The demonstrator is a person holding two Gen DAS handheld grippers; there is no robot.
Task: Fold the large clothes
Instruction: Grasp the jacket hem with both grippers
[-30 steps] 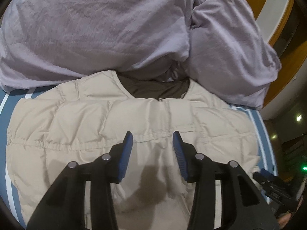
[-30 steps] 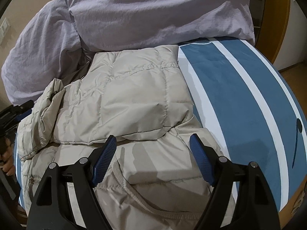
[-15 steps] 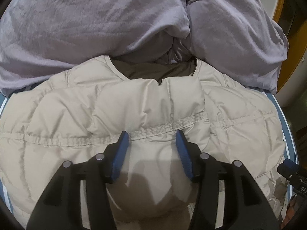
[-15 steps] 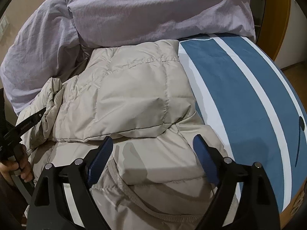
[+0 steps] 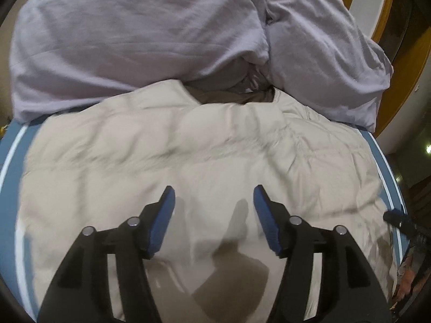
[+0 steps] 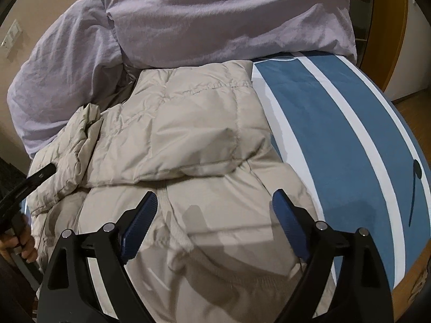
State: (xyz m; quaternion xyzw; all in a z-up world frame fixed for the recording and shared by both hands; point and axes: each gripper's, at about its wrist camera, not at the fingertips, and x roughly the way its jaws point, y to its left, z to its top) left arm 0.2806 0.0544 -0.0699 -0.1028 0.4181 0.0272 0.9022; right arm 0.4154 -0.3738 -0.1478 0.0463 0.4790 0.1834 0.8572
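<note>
Centrally — garment: a beige quilted puffer jacket lies spread on a bed, its dark brown lining showing at the neckline.
Fold: in the right wrist view one quilted panel of the jacket lies doubled over the lower part, with a crumpled sleeve bunched at the left edge.
Bed cover: a blue sheet with white stripes lies under the jacket and shows bare to its right.
Bedding: crumpled lavender pillows and duvet are heaped against the jacket's collar end, touching it.
Left gripper: black frame, blue-padded fingers spread apart, holding nothing, poised over the jacket's middle; its shadow falls on the fabric.
Right gripper: blue-padded fingers wide apart, empty, poised over the jacket's lower half near a beige drawcord.
Focus: the left wrist view is blurred, so seam detail there cannot be read.
</note>
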